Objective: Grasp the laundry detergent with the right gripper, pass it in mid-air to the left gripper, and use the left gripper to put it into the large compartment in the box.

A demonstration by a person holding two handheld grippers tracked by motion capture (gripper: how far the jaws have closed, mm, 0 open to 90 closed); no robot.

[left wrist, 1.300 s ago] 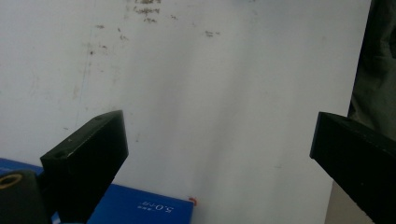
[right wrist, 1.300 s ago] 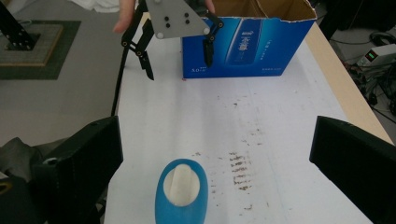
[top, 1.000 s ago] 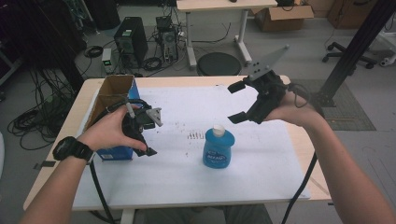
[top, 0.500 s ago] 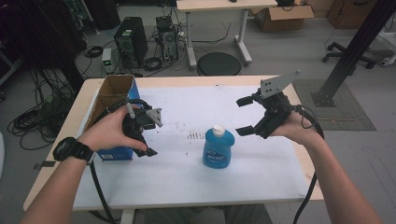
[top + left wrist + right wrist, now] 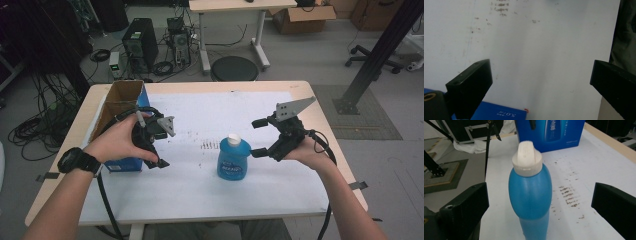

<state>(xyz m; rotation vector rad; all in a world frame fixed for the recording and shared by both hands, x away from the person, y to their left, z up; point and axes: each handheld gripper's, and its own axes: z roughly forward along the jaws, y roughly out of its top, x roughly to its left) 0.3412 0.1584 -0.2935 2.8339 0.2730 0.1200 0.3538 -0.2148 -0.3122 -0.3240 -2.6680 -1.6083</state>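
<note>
Right tongs (image 5: 259, 138) lower, nearer blue bottle (image 5: 233, 159).

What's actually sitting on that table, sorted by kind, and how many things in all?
Blue bottle with white cap: 1
Blue open-topped cardboard box: 1
White sheet covering the tabletop: 1
Total: 3

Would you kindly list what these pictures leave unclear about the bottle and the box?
- Blue bottle: base cut off by the right gripper view's bottom edge.
- Bottle label: too small to read, high view.
- Blue box: inside hidden by its walls; left hand covers its front.
</note>
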